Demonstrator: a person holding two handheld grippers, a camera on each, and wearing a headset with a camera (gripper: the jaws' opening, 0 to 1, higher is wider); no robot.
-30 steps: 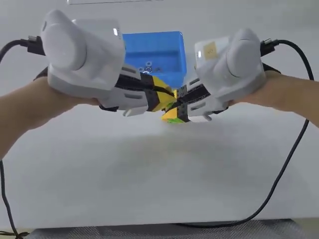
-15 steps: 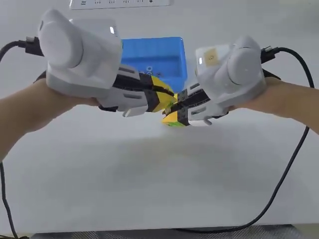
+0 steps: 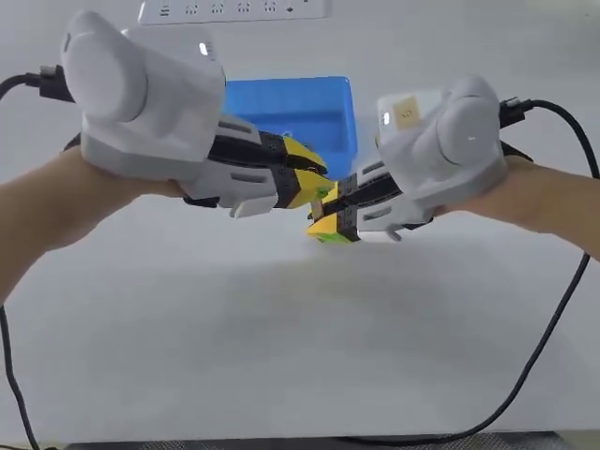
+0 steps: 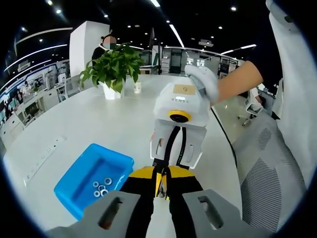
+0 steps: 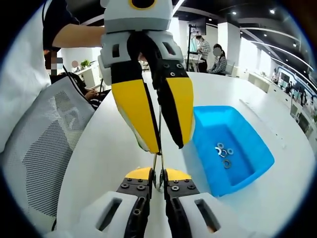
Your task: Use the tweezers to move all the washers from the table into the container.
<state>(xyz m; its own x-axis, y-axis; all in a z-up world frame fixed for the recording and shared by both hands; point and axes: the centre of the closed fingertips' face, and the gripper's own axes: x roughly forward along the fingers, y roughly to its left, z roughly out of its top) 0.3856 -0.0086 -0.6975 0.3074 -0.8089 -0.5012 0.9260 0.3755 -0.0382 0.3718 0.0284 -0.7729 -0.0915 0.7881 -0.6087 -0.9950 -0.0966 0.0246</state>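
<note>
Your left tongs (image 4: 159, 178) and right tongs (image 5: 157, 182) meet tip to tip, both clenched on the tweezers (image 5: 157, 161) lying lengthwise between them, with the washers (image 5: 221, 151) in the container (image 3: 328, 98) just beyond, toward the counter's (image 3: 300, 337) far edge.

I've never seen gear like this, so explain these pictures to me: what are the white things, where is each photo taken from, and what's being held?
No robot here: the white things are two hand-held grippers. The head view comes from a headset camera, and the two round views come from a camera on each gripper. The left gripper and right gripper meet tip to tip, and both sets of jaws look closed on thin metal tweezers. On the white table sits a blue container with several washers inside.
</note>
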